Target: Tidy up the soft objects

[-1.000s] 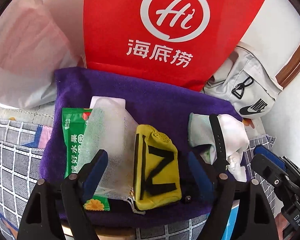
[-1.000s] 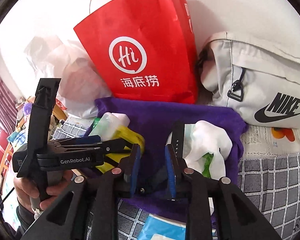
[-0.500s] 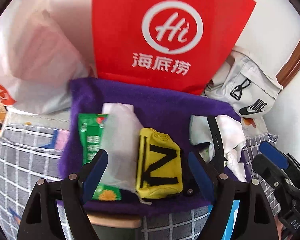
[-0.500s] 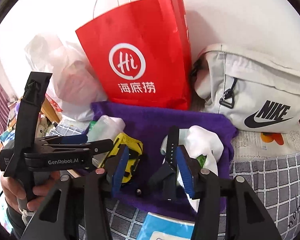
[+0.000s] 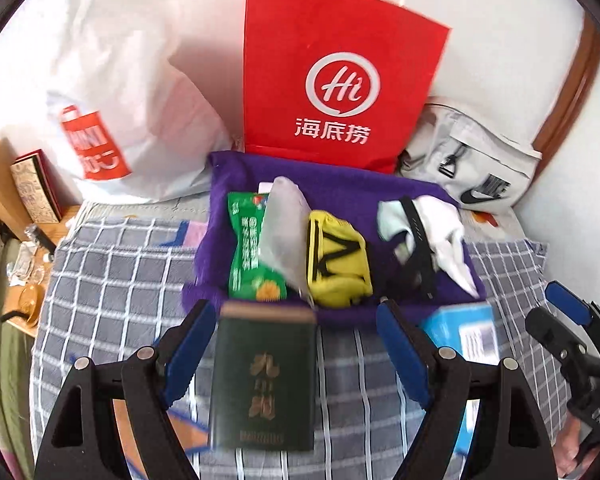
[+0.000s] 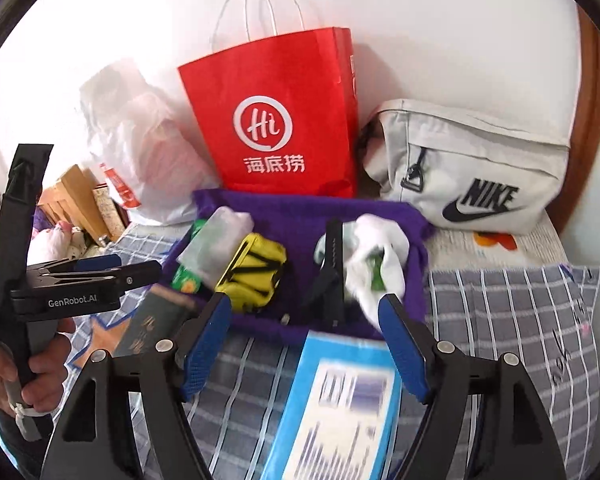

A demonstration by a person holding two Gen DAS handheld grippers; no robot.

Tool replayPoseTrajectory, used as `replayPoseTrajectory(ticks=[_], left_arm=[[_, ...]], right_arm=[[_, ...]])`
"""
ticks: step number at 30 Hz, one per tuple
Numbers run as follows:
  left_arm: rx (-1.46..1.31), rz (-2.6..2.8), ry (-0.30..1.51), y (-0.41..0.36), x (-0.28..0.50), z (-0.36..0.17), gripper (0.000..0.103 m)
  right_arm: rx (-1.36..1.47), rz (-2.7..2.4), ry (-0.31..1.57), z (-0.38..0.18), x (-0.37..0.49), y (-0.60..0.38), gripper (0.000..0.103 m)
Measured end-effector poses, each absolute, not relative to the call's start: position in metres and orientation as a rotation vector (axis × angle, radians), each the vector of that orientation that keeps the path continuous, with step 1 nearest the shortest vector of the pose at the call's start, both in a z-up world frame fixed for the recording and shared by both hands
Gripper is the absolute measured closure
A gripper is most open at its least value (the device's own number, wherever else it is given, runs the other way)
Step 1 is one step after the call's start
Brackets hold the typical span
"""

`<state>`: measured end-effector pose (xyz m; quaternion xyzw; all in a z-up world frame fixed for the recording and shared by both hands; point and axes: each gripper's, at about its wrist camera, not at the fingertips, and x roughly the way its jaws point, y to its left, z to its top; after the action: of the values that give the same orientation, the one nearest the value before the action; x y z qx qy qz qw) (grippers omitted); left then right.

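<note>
Left wrist view: my left hand-held gripper point(image 5: 292, 344) spread wide, empty; right hand-held gripper point(image 6: 306, 344) likewise. Yellow pouch point(image 5: 338, 264) on purple cloth point(image 5: 340, 192), bed: soft, light; pinch across middle.

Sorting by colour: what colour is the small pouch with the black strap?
Yellow. The pouch lies on the purple cloth; clearest in the left wrist view.

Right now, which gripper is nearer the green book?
Left. The left gripper straddles the green book, open; the right gripper hangs over the blue box.
</note>
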<state>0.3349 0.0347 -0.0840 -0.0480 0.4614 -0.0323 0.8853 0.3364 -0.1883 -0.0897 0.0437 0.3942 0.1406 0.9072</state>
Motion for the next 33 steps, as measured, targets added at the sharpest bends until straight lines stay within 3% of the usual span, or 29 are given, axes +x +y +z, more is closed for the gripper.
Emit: replayPoseTrajectory(ticks=[8, 15, 24, 33], left_arm=[[-0.101, -0.059, 0.920, 0.037, 0.256, -0.058, 0.021], [-0.080, -0.011, 0.870, 0.035, 0.184, -0.045, 0.015], [-0.019, -0.025, 0.792, 0.013, 0.109, -0.020, 0.006], [-0.043, -0.020, 0.768, 0.003, 0.072, -0.012, 0.006]], right_arm=[[0.117, 0.269, 0.803, -0.067, 0.265, -0.201, 0.026], [0.064, 0.218, 0.746, -0.054, 0.193, -0.211, 0.005], [0.081, 0.149, 0.734, -0.046, 0.125, -0.219, 0.002], [0.073, 0.137, 0.720, -0.033, 0.083, -0.214, 0.002]])
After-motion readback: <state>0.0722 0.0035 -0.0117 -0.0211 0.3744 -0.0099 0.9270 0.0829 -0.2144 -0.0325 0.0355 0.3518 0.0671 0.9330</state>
